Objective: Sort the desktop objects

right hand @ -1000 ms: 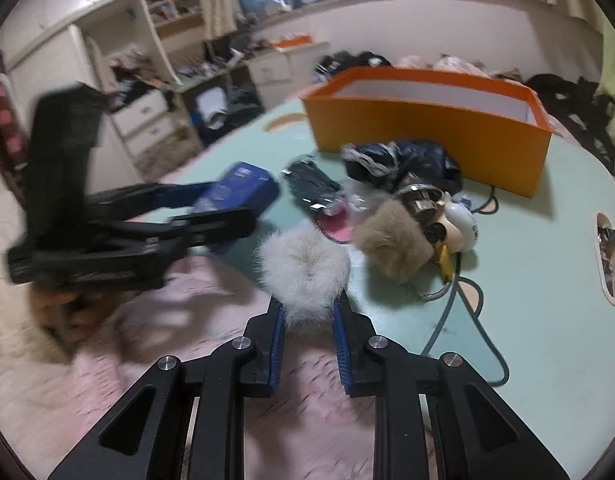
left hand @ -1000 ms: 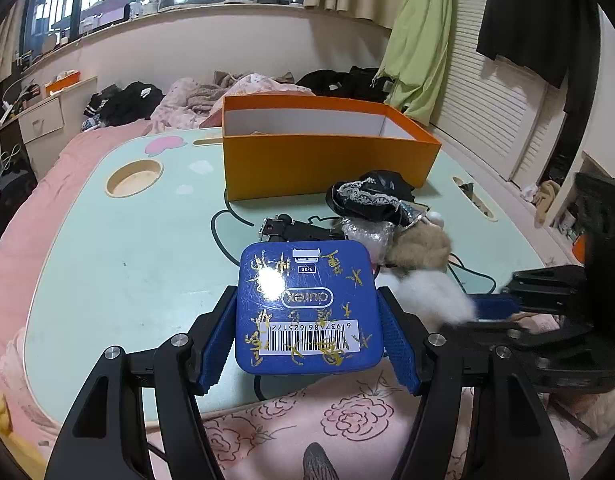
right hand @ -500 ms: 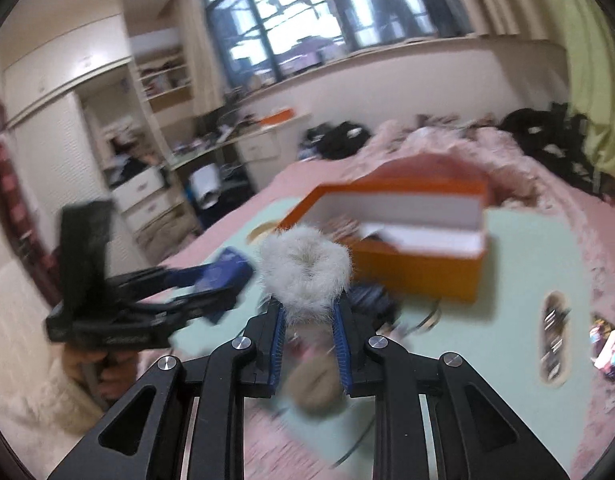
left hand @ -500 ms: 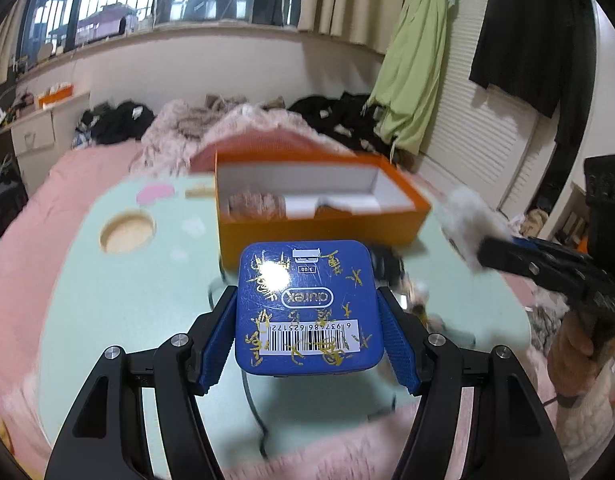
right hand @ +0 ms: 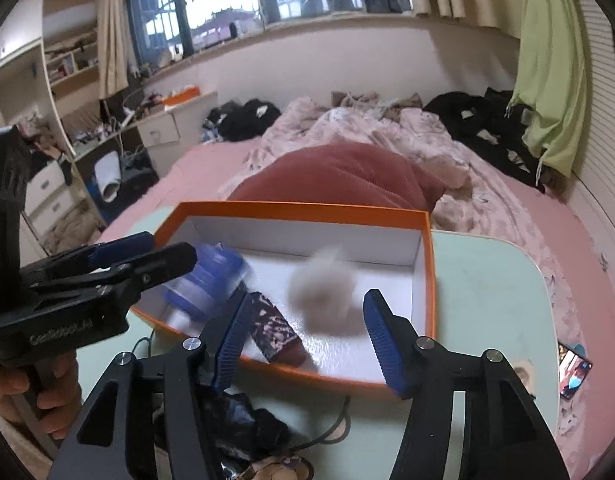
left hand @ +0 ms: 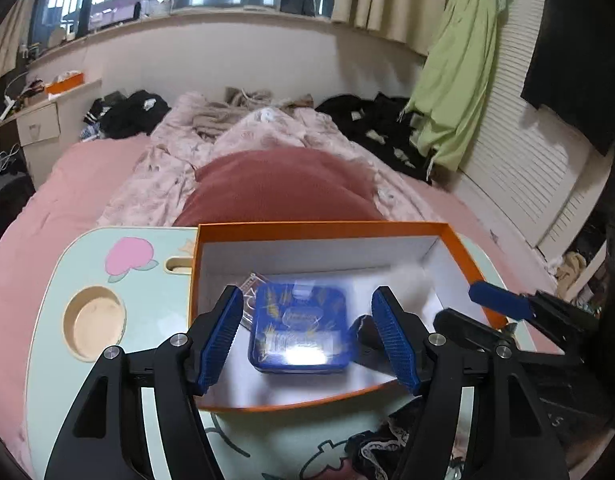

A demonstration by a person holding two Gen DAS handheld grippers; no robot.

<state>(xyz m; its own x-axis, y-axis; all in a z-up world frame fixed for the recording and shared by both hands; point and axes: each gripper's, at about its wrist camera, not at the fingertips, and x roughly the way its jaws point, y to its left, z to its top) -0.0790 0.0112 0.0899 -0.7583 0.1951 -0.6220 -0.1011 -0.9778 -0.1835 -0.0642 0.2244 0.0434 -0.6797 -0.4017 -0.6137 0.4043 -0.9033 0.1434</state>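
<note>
My left gripper stands open over the orange box. The blue tin is blurred below and between its pads, touching neither, down inside the box. My right gripper hangs over the same box, its jaws opening. The white fluffy ball is a blur between the pads, free of both, above the box's white floor. A dark patterned item lies in the box. The tin also shows as a blur beside the left gripper. The right gripper shows at the box's right wall.
The box stands on a mint-green lap table with a round cup recess. Black lace cloth and a cable lie in front of the box. A phone sits at the table's right edge. A red cushion lies behind the box.
Both grippers moved forward and up from the table's front edge to over the box. Each then let go: the tin and the fluffy ball have left the pads and drop into the box.
</note>
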